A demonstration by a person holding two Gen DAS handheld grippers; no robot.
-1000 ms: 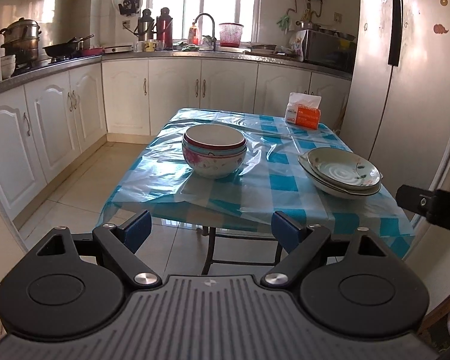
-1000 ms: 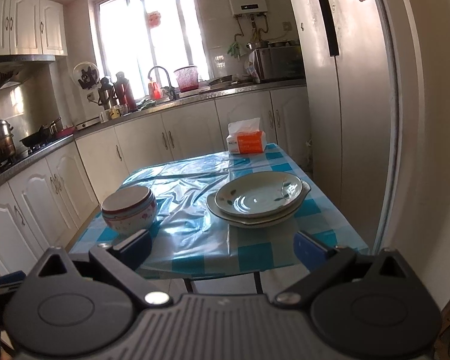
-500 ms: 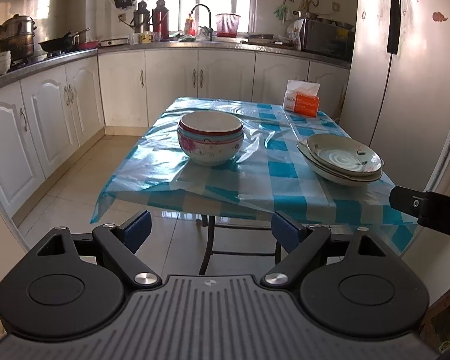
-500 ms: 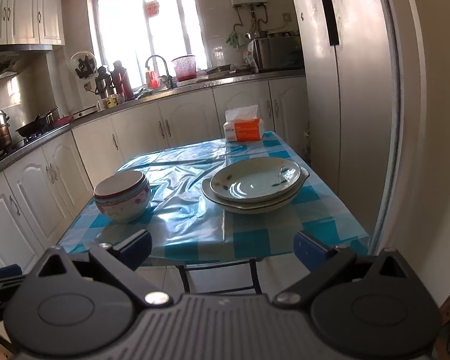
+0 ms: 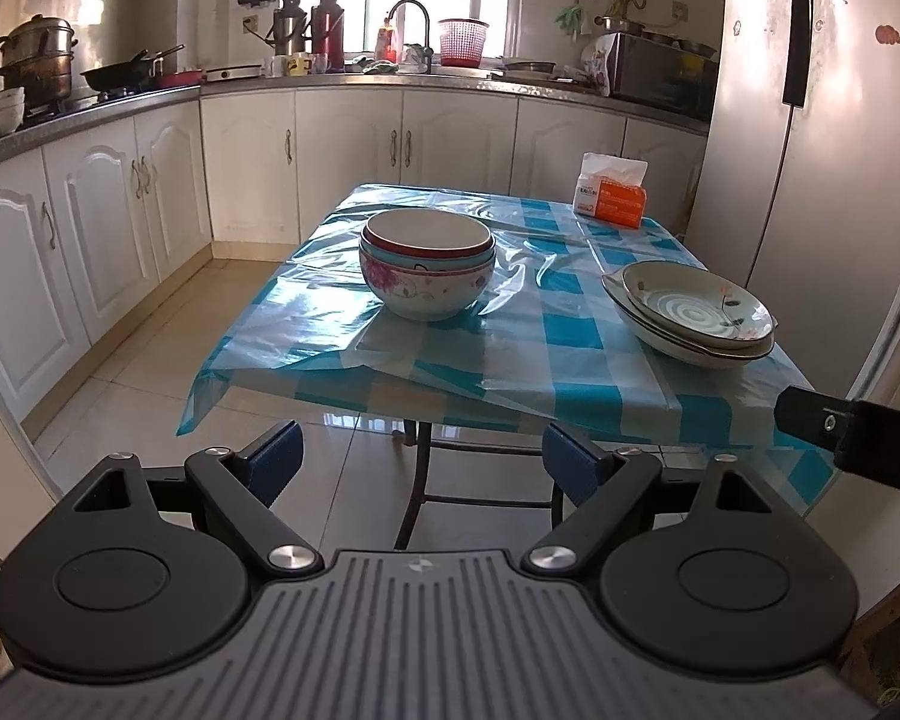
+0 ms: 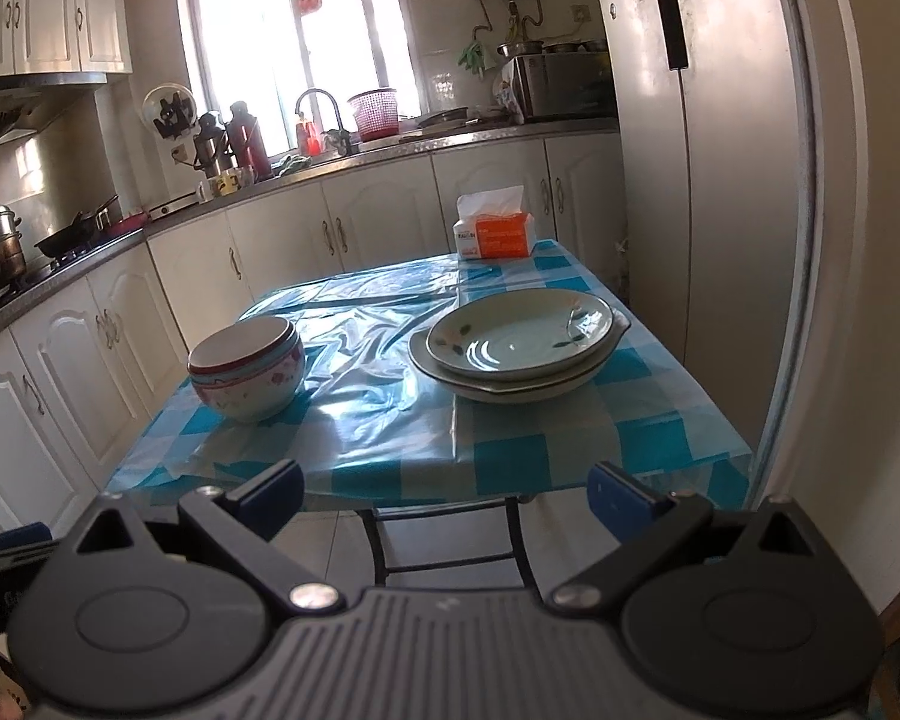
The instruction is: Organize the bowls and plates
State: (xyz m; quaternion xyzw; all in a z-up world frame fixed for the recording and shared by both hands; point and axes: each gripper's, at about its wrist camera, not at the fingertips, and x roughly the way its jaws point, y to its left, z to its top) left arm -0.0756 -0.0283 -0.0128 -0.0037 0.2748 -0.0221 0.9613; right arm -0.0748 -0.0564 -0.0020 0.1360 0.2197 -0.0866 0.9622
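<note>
A stack of nested bowls (image 5: pixel 427 264) (image 6: pixel 247 369), floral on the outside, stands on the left half of the blue-checked table (image 5: pixel 510 360) (image 6: pixel 510 444). A stack of shallow plates (image 5: pixel 693 315) (image 6: pixel 519 345) rests on the table's right half. My left gripper (image 5: pixel 421 465) hangs open in front of the table's near edge, below its top, with nothing between its fingers. My right gripper (image 6: pixel 447 492) is likewise open and empty, short of the near edge. The right gripper's black body (image 5: pixel 852 441) shows at the right edge of the left wrist view.
An orange and white tissue pack (image 5: pixel 612 195) (image 6: pixel 495 228) sits at the table's far right corner. A tall fridge (image 5: pixel 822 120) (image 6: pixel 708 150) stands close along the table's right side. White cabinets (image 5: pixel 90 210) and a cluttered counter run along the left and back walls.
Both grippers have dropped lower and drawn a little nearer the table's front edge; the bowls and plates sit higher and larger in both views. Nothing on the table has moved.
</note>
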